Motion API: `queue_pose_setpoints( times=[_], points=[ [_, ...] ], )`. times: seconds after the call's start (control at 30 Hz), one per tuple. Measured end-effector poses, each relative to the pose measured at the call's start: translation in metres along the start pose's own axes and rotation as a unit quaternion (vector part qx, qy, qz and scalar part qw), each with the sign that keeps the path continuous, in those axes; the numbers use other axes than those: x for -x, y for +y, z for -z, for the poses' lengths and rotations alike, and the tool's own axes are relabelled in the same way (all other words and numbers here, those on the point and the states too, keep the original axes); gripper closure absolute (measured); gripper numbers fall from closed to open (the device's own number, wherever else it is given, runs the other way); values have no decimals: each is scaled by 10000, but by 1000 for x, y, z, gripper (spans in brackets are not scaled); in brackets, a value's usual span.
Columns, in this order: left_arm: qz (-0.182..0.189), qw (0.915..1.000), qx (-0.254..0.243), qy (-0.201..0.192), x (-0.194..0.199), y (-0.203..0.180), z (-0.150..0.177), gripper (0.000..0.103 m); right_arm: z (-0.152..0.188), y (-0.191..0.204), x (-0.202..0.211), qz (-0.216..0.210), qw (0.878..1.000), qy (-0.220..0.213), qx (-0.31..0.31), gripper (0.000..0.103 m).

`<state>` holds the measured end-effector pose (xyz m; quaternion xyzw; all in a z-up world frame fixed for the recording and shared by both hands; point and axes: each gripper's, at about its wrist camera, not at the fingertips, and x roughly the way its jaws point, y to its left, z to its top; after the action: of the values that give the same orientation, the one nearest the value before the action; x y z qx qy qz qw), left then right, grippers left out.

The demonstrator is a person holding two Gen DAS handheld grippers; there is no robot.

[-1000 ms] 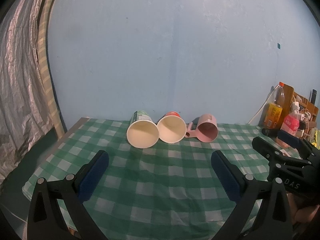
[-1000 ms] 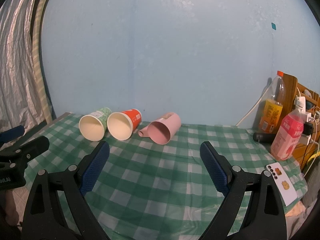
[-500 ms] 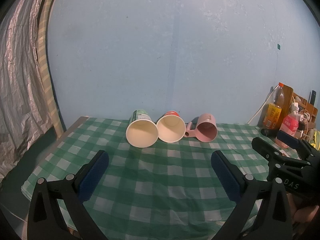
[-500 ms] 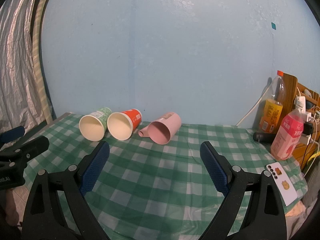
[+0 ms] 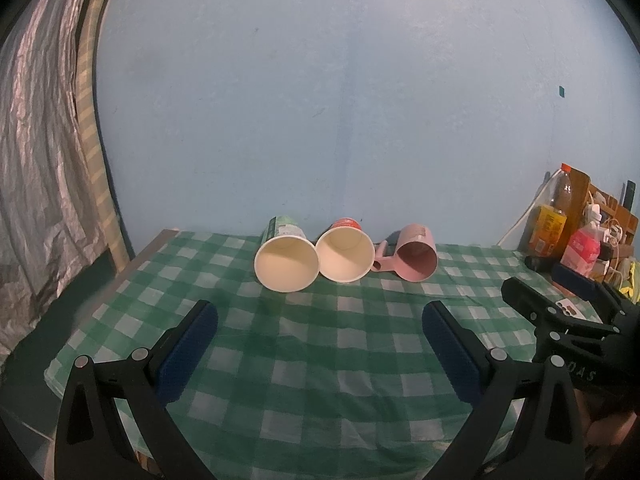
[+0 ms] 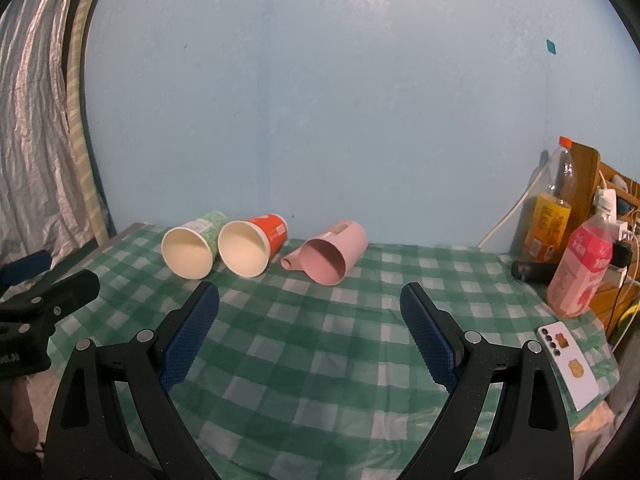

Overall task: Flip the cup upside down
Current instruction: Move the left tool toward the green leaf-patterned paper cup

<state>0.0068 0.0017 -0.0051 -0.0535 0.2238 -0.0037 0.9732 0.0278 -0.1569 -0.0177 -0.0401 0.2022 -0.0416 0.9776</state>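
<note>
Three cups lie on their sides near the back of a green checked tablecloth [image 5: 320, 344], mouths toward me: a green paper cup [image 5: 286, 258] [image 6: 192, 246], a red paper cup [image 5: 345, 254] [image 6: 253, 246] and a pink plastic mug [image 5: 416, 258] [image 6: 332, 254] with its handle to the left. My left gripper [image 5: 320, 316] is open and empty, well short of the cups. My right gripper [image 6: 310, 300] is open and empty, also short of them. Each gripper shows at the edge of the other's view.
At the right end of the table stand an orange drink bottle [image 6: 550, 220], a pink drink bottle [image 6: 582, 268], a dark cylinder [image 6: 532, 271] and a phone [image 6: 568, 364]. A wooden rack with cables [image 6: 612, 204] is behind them. A blue wall is at the back, a grey curtain [image 5: 36, 184] at left.
Almost nothing: the left wrist view has shifted very slightly. The cups have not moved and both grippers remain open.
</note>
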Motion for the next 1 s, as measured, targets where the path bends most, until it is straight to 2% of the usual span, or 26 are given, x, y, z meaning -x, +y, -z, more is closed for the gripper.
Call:
queue_pose_setpoints(
  times=[0.3,0.43,0.6,0.8,1.0],
  points=[
    [-227,9992,102,311,-23,9,-16,0,-15,2,-14,-293,9994,160,67,12],
    [-278,9987,99,413,-32,13,-28,0,-28,6,-24,-566,9980,276,89,12],
    [-512,9969,94,586,-52,24,-46,0,-52,12,-41,-884,9950,445,127,12],
    [-521,9934,220,993,-85,41,-67,0,-80,20,-79,-1321,9870,909,63,12],
    [-400,9898,409,1306,-120,50,-88,0,-101,15,-130,-1777,9721,1477,-409,12]
  ],
)
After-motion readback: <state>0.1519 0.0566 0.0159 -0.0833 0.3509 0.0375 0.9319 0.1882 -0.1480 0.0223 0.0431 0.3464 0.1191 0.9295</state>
